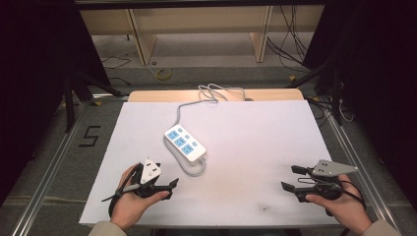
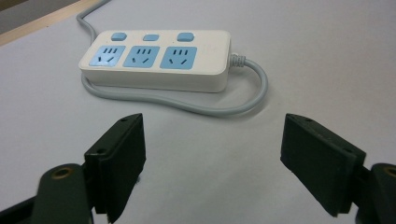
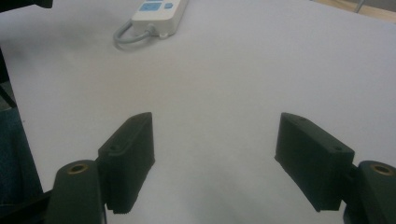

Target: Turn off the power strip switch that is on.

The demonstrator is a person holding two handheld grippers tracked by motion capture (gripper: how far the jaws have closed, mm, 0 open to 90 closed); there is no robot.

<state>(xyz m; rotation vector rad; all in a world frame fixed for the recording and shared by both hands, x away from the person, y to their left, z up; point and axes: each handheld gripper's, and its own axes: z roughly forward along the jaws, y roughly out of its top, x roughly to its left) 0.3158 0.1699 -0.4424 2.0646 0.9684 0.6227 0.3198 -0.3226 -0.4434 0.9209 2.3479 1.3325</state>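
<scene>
A white power strip (image 1: 184,143) with three blue sockets lies near the middle of the white table (image 1: 255,142). Its grey cable (image 1: 191,104) loops around it and runs off the far edge. In the left gripper view the power strip (image 2: 156,60) lies just ahead of the jaws. My left gripper (image 1: 173,186) is held low at the front left, open and empty, pointing right toward the strip. My right gripper (image 1: 291,178) is at the front right, open and empty, pointing left. The right gripper view has the power strip (image 3: 156,11) far off at the top.
A wooden board edge (image 1: 147,95) lies behind the white table. Black frame posts (image 1: 69,98) and aluminium rails (image 1: 361,167) flank the table. Cables (image 1: 290,39) trail on the floor beyond.
</scene>
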